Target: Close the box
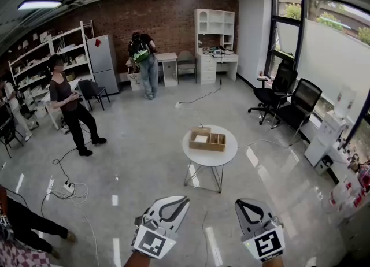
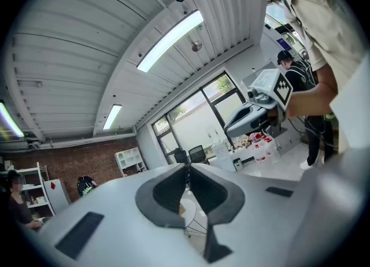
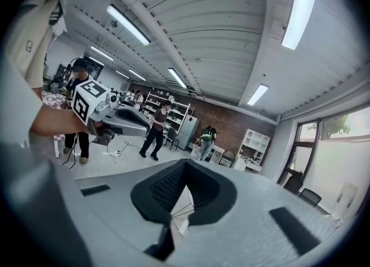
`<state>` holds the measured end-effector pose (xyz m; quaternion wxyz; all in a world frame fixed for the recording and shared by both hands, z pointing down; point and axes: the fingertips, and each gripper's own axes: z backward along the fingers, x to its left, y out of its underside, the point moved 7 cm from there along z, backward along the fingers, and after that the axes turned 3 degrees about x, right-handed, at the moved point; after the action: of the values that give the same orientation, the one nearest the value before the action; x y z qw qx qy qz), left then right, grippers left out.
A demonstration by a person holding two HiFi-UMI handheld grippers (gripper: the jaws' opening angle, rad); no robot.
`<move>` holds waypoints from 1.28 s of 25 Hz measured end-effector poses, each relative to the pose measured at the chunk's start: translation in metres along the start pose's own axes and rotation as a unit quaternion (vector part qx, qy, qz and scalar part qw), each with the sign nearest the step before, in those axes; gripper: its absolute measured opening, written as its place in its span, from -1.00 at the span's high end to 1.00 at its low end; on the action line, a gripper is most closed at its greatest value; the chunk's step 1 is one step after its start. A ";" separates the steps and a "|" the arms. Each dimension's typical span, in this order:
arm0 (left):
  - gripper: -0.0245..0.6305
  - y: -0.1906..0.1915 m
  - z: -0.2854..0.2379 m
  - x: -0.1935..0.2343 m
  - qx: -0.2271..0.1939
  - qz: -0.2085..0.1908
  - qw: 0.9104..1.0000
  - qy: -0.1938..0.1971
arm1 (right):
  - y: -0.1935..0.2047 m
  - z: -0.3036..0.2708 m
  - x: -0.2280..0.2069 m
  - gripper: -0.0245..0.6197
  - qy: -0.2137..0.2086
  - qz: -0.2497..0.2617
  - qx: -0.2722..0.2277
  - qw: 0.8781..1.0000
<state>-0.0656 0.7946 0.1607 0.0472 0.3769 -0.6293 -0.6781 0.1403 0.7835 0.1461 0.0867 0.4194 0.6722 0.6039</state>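
Left hand-held gripper (image 1: 184,201) sits lowest in the head view, marker cube toward the camera. Its jaws are closed tip to tip with nothing between them, and the left gripper view shows the pads meeting. Right hand-held gripper (image 1: 239,203) is just beside it at the same height. Its jaws are also closed at the tips and empty, as seen in the right gripper view. Both are held in the air above the grey floor (image 1: 144,162).

Far left there is white shelving (image 1: 34,58) and a person in a dark top (image 1: 68,107) standing near a power strip (image 1: 67,188) with cables on the floor. Further back are a grey fridge (image 1: 104,62) and a person with a green backpack (image 1: 144,63), facing the brick wall.

Centre – a round white table (image 1: 196,156) on thin metal legs, well ahead of both grippers. The wooden box (image 1: 207,139) rests on it, top open, with inner compartments showing and something white in the left one. Neither gripper touches it.

Right – two black office chairs (image 1: 289,98) by the window.
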 end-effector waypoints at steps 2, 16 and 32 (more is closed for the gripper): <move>0.85 0.004 0.001 0.004 0.000 0.003 1.000 0.000 | -0.001 -0.005 0.001 0.95 0.002 -0.006 -0.003 1.000; 0.85 0.021 0.011 0.037 -0.008 0.010 1.000 -0.005 | -0.018 -0.041 0.010 0.95 -0.005 -0.011 -0.009 1.000; 0.85 0.050 -0.098 0.082 0.045 0.003 0.998 -0.048 | 0.014 -0.143 -0.099 0.95 -0.058 -0.023 -0.040 0.997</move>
<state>-0.0884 0.6602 0.1761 0.0022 0.3434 -0.6621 -0.6661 0.1207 0.6100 0.1566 0.1559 0.4344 0.6506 0.6031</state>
